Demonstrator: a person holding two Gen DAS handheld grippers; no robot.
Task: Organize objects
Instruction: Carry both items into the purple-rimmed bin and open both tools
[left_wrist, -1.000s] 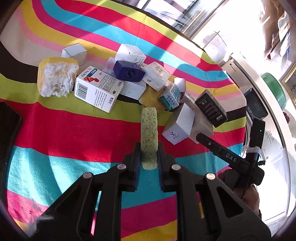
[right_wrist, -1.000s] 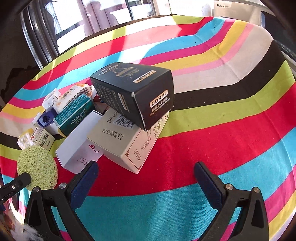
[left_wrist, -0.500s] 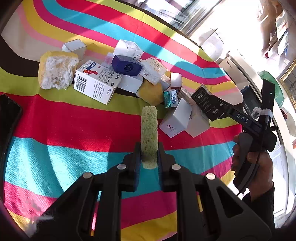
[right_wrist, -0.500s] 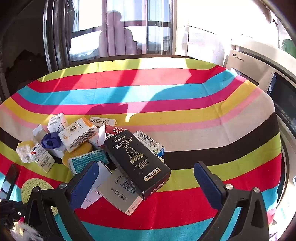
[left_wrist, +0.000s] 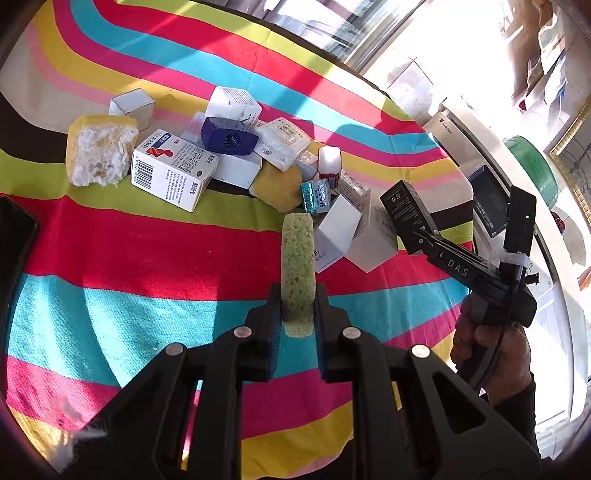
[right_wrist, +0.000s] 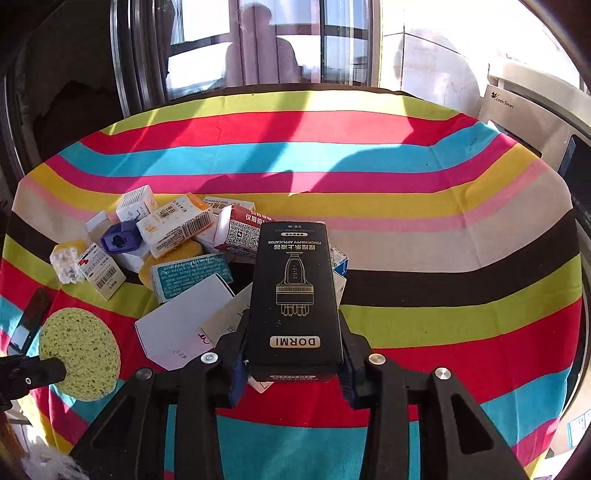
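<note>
My left gripper (left_wrist: 297, 314) is shut on a round green sponge (left_wrist: 297, 266), held on edge above the striped cloth (left_wrist: 110, 258); the sponge also shows in the right wrist view (right_wrist: 79, 354). My right gripper (right_wrist: 291, 369) is shut on a black DORMI box (right_wrist: 295, 295), lifted above the pile; the box also shows in the left wrist view (left_wrist: 406, 214). A pile of small boxes (left_wrist: 173, 171) and a yellow sponge (left_wrist: 98, 155) lie on the cloth beyond both grippers.
A dark blue plastic piece (left_wrist: 229, 136) sits on top of the pile. A black phone (left_wrist: 14, 251) lies at the cloth's left edge. A white washing machine (right_wrist: 535, 122) stands past the table's right side. Windows (right_wrist: 258, 44) lie behind.
My right gripper has shut on the black DORMI box and lifted it off the pile. My left gripper has kept hold of the green sponge and pulled back a little.
</note>
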